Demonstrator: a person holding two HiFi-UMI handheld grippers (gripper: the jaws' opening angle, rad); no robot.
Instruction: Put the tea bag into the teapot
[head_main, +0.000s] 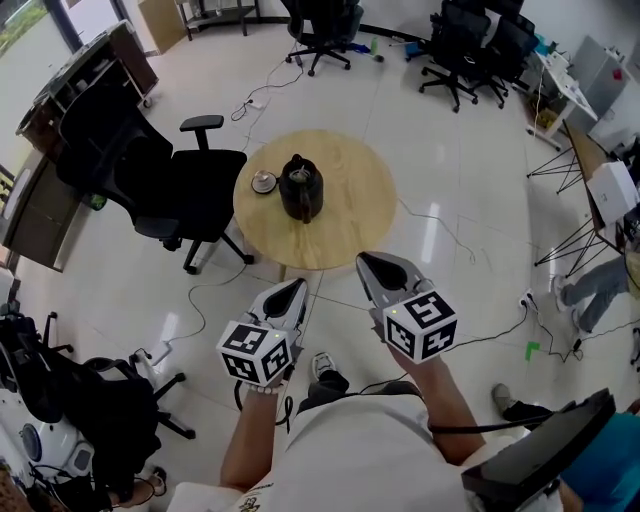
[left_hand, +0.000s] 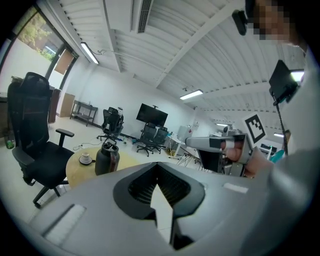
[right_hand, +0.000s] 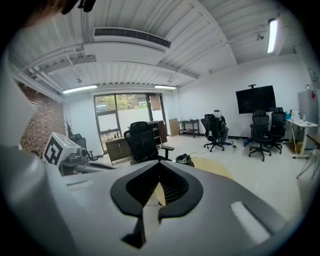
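The task looks barely started. The round table (head_main: 350, 205) lies at 12 o'clock, well apart from the 2 grippers. On it stands the black teapot (head_main: 300, 188), with a small dish (head_main: 264, 181) just beside it at 9 o'clock (the tea bag is too small to make out and may lie there). The left gripper (head_main: 299, 284) and right gripper (head_main: 363, 260) each have jaws pressed together on nothing. The next move calls for stepping closer and spreading 1 pair. A black office chair (head_main: 170, 185) at 10 o'clock and the floor cables (head_main: 210, 290) crowd the approach.

Round wooden table (head_main: 350, 225), mid-floor. Black office chair (head_main: 170, 185) with armrests, just beside table's left edge. Dark wooden desk (head_main: 35, 215), far left. Further black office chairs (head_main: 470, 50), grouped at far side. Loose cables (head_main: 455, 235) on glossy white floor (head_main: 460, 150). Green tape mark (head_main: 532, 350), right. Dark screen (left_hand: 152, 115) on far wall.
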